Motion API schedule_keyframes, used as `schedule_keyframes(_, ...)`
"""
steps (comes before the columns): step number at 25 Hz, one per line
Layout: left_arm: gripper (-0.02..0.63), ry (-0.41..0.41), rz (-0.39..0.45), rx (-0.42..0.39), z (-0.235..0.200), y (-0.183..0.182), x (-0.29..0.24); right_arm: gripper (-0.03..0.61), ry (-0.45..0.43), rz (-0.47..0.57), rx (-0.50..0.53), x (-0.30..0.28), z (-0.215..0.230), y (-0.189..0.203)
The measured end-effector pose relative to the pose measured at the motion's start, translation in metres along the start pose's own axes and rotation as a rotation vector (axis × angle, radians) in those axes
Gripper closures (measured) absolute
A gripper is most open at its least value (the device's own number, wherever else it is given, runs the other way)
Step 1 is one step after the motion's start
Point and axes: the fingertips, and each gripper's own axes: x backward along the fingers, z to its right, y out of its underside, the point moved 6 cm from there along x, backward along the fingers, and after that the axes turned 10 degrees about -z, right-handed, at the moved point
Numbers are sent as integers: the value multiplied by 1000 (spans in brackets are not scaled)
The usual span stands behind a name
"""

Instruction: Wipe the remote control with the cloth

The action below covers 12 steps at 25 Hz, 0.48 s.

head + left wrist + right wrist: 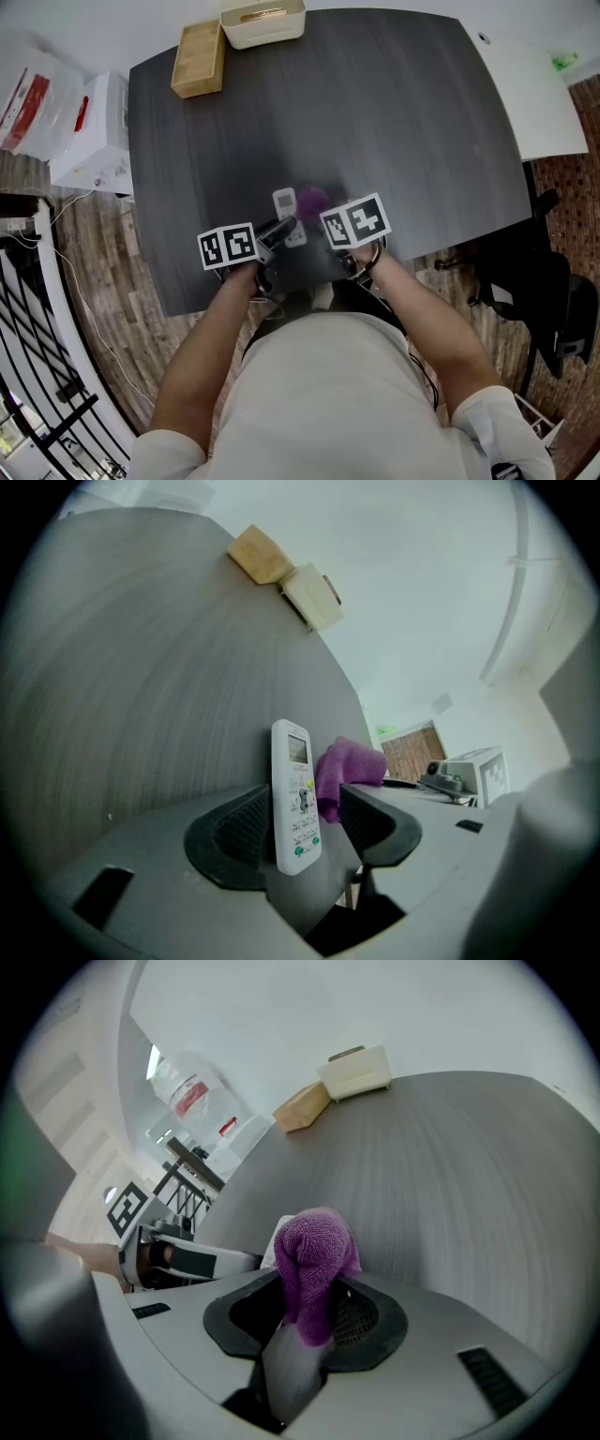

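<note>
Now L claw (pixel 306 816) grips remote (pixel 292 761), R claw (pixel 309 1309) holds cloth (pixel 315 1249) beside it.

1. Desk (pixel 375 112): dark grey, matt, fine wood-grain streaks.
2. Remote control (pixel 295 799), over the desk's near edge: white plastic, smooth, faint sheen.
3. Cloth (pixel 317 1260): purple, rough looped pile, matt.
4. Left gripper (pixel 302 819) and right gripper (pixel 309 1312): matt grey plastic shells, black ribbed pads (pixel 244 827).
5. Box (pixel 199 58), at the desk's far edge: pale bare wood, matt.
6. Cream case (pixel 262 21), at the desk's far edge: smooth, plastic-looking.

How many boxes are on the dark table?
2: a wooden box at the far left corner, a cream box beside it. The person's body hides the near edge.
</note>
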Motion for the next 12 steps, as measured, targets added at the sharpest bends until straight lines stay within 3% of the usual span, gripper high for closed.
schedule_keyframes(4,385,11,20,-26,0,0,17,457,-1,76,-35,24,9,-3)
schedule_keyframes(8,385,17,64,-127,8,-2,45,457,7,155,-74,53,20,-1)
schedule_keyframes(12,394,117,158,-161,19,-6,80,457,7,243,-124,77,20,1)
